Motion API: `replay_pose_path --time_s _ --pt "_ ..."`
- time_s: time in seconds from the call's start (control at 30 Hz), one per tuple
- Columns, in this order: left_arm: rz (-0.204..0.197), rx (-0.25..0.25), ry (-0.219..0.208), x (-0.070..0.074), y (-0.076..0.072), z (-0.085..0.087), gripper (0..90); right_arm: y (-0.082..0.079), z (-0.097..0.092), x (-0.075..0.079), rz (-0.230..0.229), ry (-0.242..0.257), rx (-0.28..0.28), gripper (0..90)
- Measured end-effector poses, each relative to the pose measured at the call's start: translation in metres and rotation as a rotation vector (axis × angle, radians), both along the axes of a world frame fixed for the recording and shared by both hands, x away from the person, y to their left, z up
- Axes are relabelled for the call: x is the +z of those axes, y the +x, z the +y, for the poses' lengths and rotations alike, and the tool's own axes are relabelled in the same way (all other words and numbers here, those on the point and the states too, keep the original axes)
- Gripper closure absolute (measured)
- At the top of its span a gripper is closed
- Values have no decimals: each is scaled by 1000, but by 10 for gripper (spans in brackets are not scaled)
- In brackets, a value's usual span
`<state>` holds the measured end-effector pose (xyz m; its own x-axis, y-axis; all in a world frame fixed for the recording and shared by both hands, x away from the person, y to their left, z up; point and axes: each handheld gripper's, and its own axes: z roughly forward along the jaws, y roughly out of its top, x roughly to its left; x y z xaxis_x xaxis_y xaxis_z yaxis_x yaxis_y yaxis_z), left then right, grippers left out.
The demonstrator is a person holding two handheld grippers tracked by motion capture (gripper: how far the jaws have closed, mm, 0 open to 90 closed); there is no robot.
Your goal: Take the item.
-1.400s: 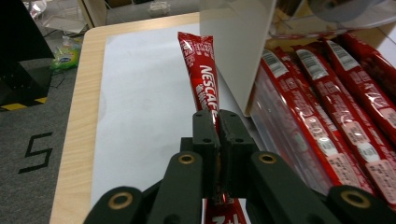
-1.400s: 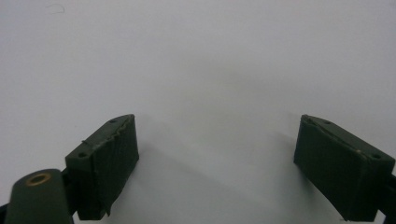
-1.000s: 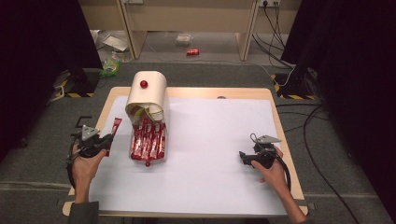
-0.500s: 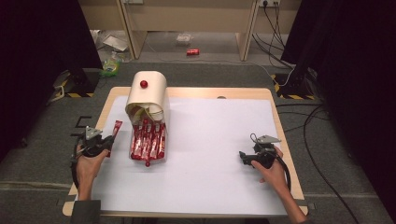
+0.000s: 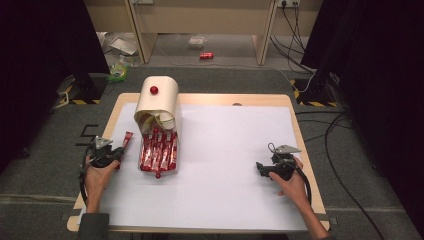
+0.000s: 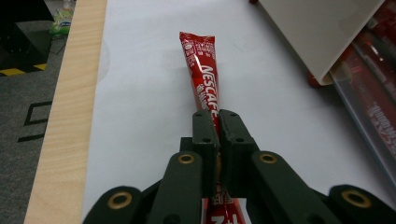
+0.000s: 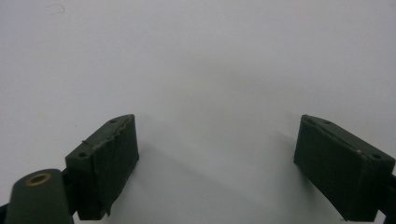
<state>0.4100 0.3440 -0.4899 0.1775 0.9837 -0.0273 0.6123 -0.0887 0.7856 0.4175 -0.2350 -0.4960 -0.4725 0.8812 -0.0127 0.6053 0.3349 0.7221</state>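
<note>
Sachet (image 6: 201, 70), red, a coffee stick, is lying lengthwise on the white table cover (image 5: 225, 150) near its left edge, and I am gripping its near end in the left gripper (image 6: 218, 122). In the left gripper view the two jaws are pressing together on the foil, with the printed length reaching away from them and resting flat. In the high view the left gripper (image 5: 119, 152) is sitting just left of the open clear tray (image 5: 159, 155), which is holding a row of the same red sticks. The beige dispenser box (image 5: 159, 100) is standing tipped over the far end of that tray.

To the right, most of the cover is bare. The right gripper (image 5: 259, 167) is waiting near the right edge in the person's right hand (image 5: 292, 186). In the right gripper view its jaws are standing wide apart over plain white surface, with nothing between them.

Risks from here, as I am judging them:
- The grip is taking only the sachet's tail. A quick lift or swing could be letting the thin foil slip out sideways.
- The tray rim is lying close beside the held stick. Dragging low toward it could be catching the free end and buckling it.
- The box overhang is crowding the tray's far end, so a high approach could be knocking it.
</note>
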Motion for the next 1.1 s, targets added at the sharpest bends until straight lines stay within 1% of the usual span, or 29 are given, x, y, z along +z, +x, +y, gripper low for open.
replay_pose_path --time_s 0.23,0.37,0.5,0.6,0.7,0.8,0.9,1.1 --pt "15 6 2 -4 2 1 847 0 0 0 -1 -1 0 140" --pt "12 9 -6 -5 3 1 834 0 0 0 -1 -2 1 140" --pt "13 8 -3 -5 3 -1 788 0 0 0 -2 -1 1 140" --pt "17 5 8 -5 3 -3 714 0 0 0 -1 -1 1 140" --pt "-2 13 4 -1 1 -4 629 0 0 0 -1 -1 1 140" --pt "-27 19 -1 5 -2 -4 579 0 0 0 -1 -1 1 140" --pt "-48 26 -20 10 -6 -4 509 0 0 0 -1 -1 1 140" --pt "-87 7 -47 18 -13 -8 408 0 0 0 -1 -2 1 140"
